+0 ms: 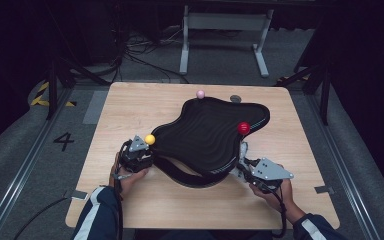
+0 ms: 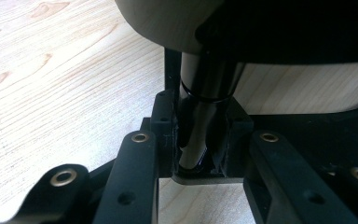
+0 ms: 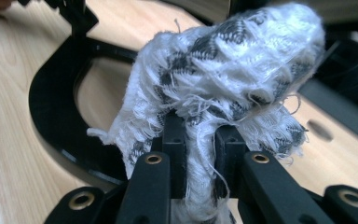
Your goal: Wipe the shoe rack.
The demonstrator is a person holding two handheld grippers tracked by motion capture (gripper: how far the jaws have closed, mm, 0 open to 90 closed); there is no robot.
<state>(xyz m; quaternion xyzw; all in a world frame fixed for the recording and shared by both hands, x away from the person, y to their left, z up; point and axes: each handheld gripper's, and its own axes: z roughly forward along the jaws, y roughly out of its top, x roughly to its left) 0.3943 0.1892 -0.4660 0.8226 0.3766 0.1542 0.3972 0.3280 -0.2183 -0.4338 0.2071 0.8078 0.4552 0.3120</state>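
Observation:
A black ridged board [image 1: 207,132] with a wavy outline stands raised on the wooden table [image 1: 130,107]. A yellow ball [image 1: 150,139], a red ball [image 1: 243,128] and a pink ball [image 1: 200,93] sit at its edges. My left gripper [image 1: 137,155] is at the board's left corner, below the yellow ball. In the left gripper view this gripper [image 2: 198,140] is shut on a black post [image 2: 203,102] under the board. My right gripper [image 1: 247,170] is at the board's right front edge. It [image 3: 199,135] is shut on a frayed white-and-black cloth [image 3: 223,70], bunched against the board's edge [image 1: 242,150].
A curved black base frame [image 3: 51,107] runs under the board. A small grey disc [image 1: 235,98] lies on the table behind the board. A white table frame [image 1: 225,30] and cables stand on the floor beyond. The table's front strip is bare wood.

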